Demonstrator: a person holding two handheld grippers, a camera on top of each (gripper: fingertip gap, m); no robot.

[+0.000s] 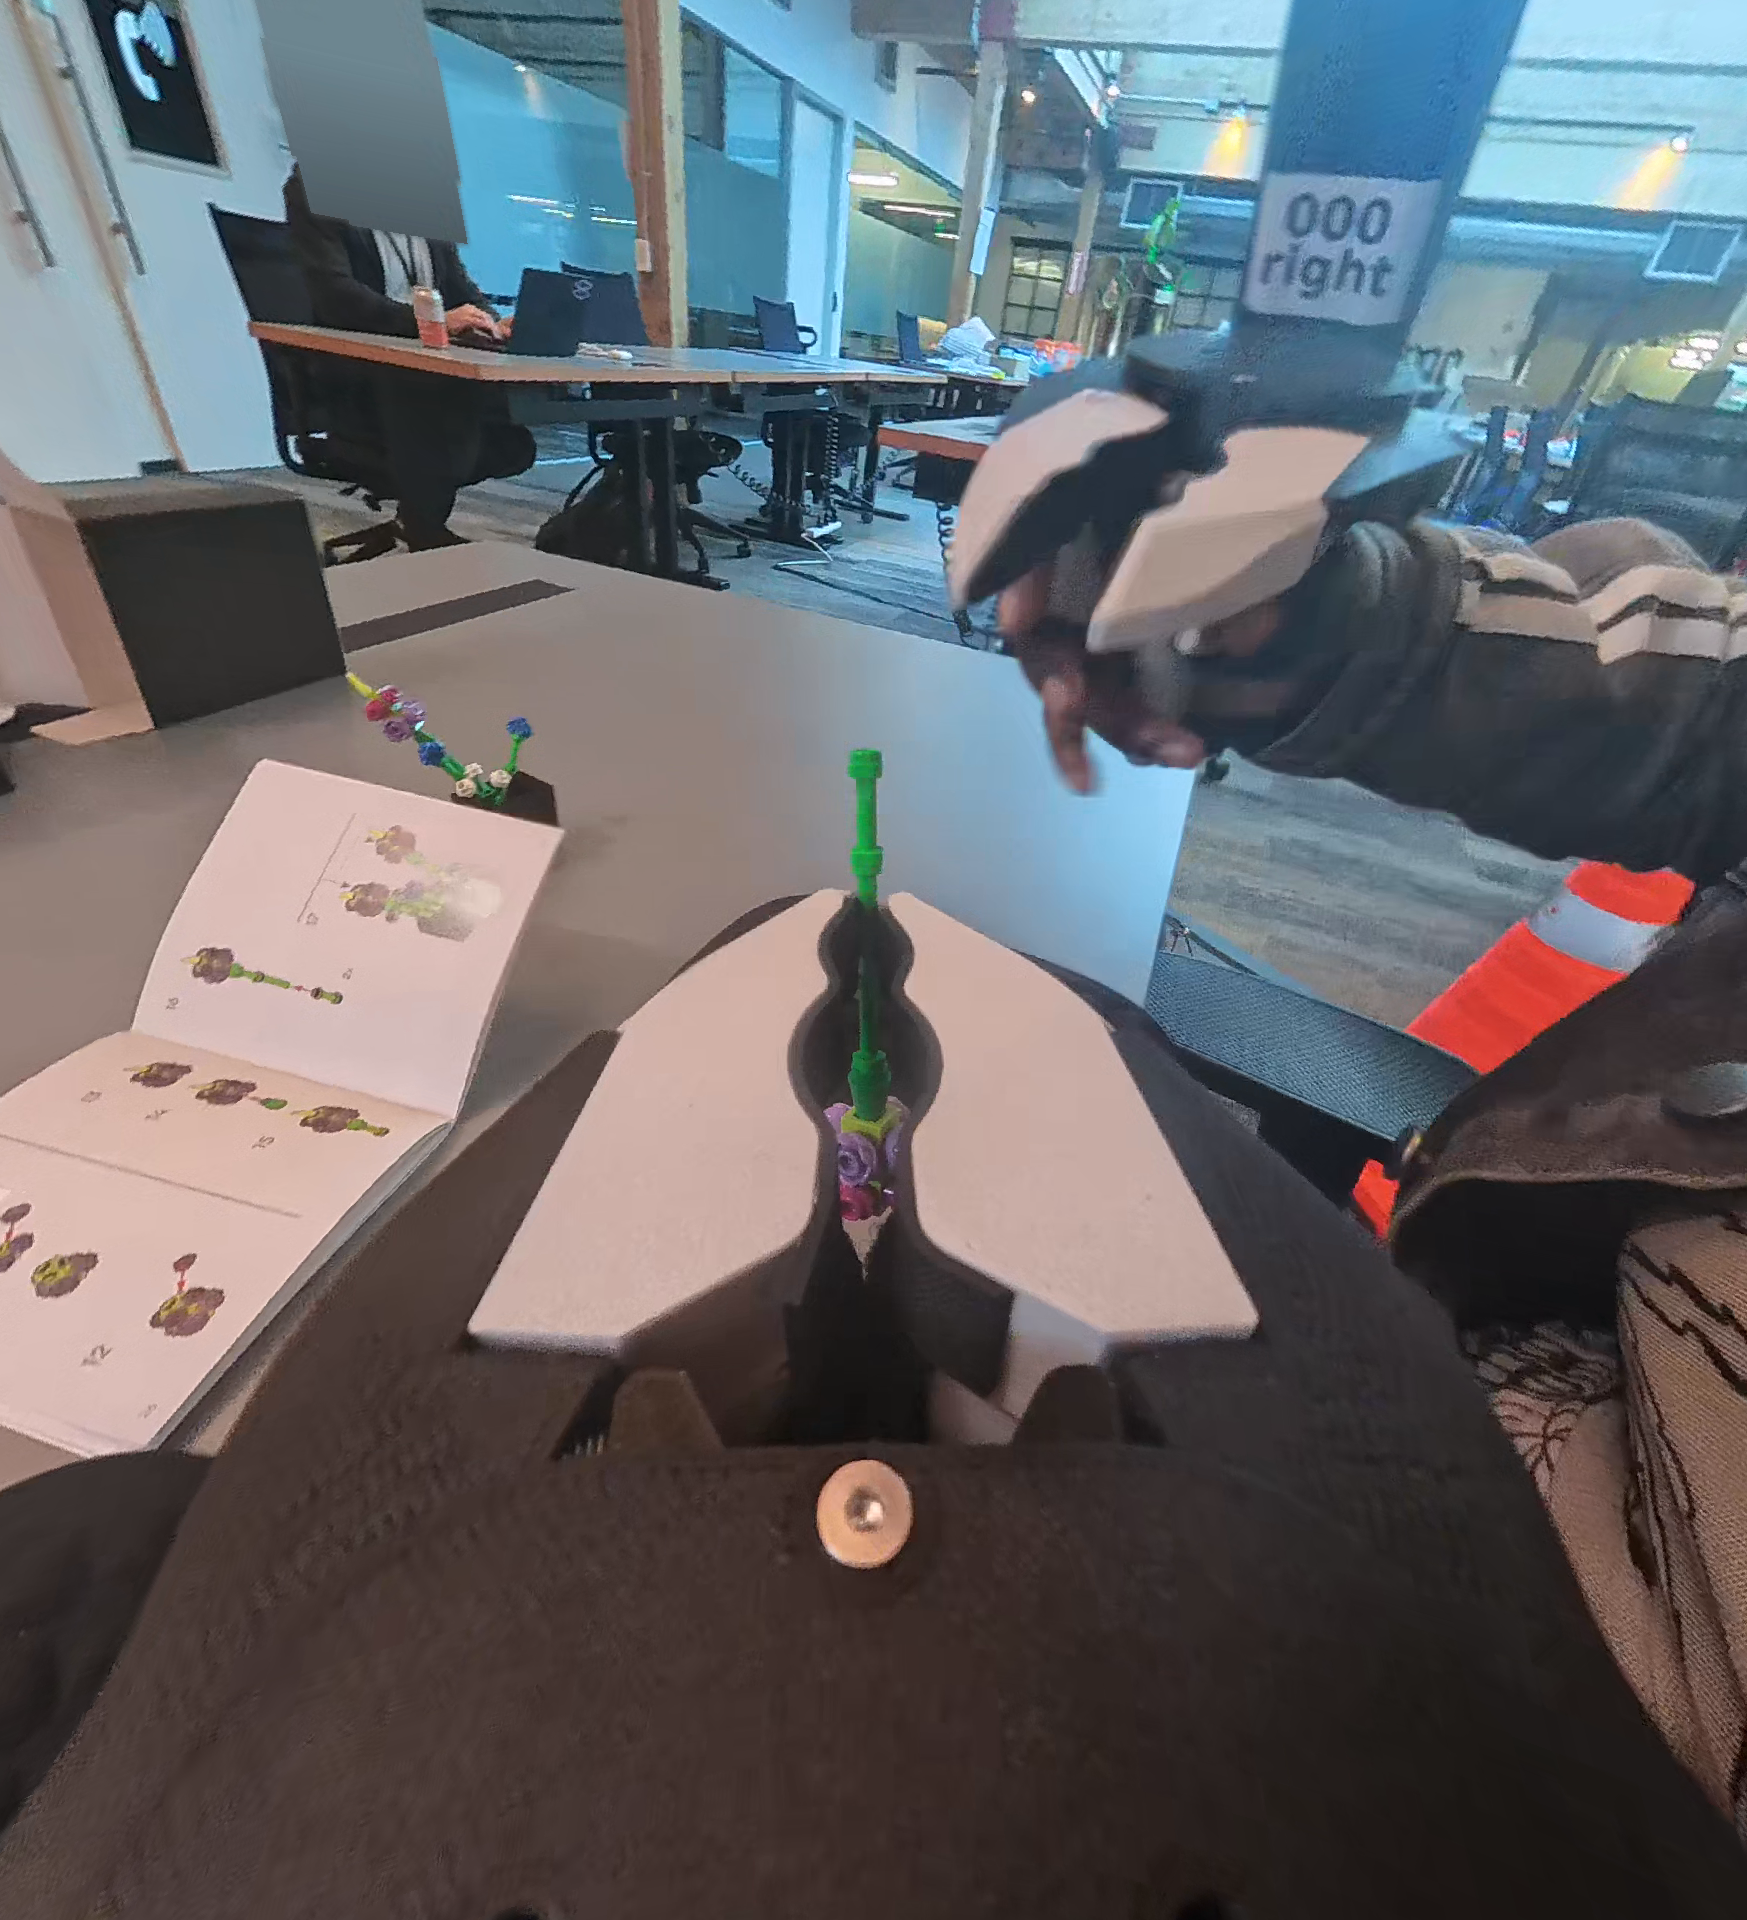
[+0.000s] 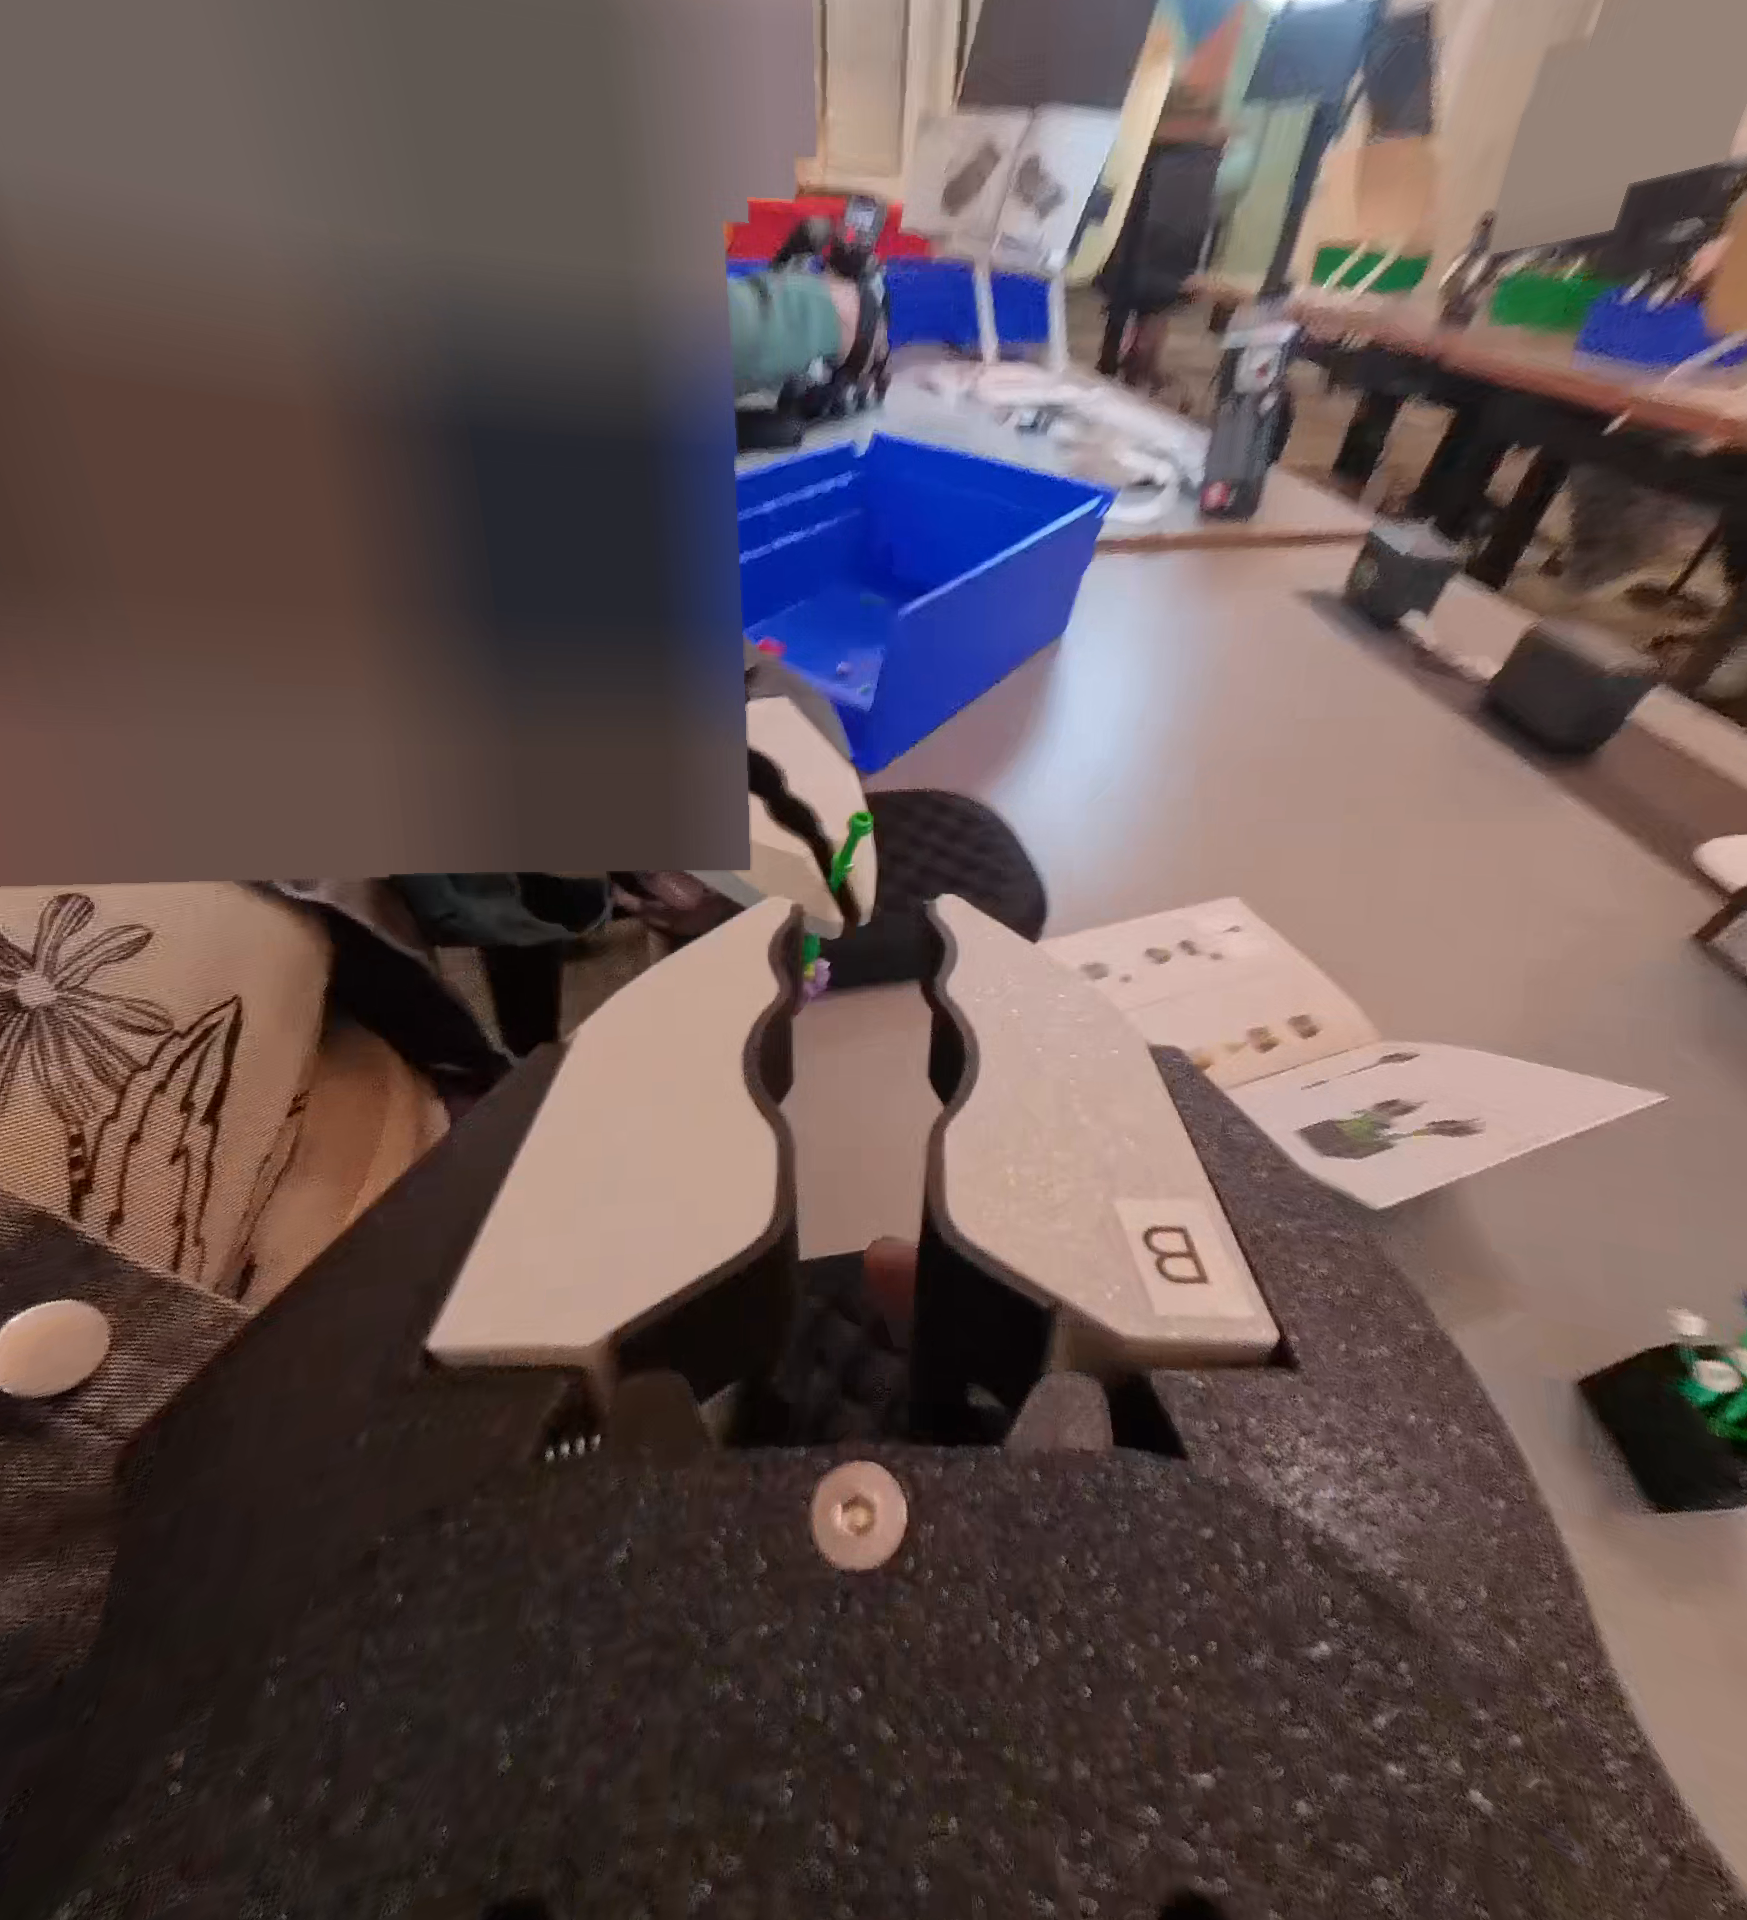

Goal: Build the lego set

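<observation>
Left gripper: jaws closed on the green flower stem, whose purple blossom end sits back between the fingers while the tip projects forward. Right gripper: jaws parted, nothing between them, held above and apart from the stem. On the grey worktop lie an open instruction booklet and the black base with planted flowers. A blue bin stands farther off; contents appear to be loose pieces, though blurred.

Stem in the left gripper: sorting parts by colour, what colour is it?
Green stem; clearest in the left wrist view.
</observation>
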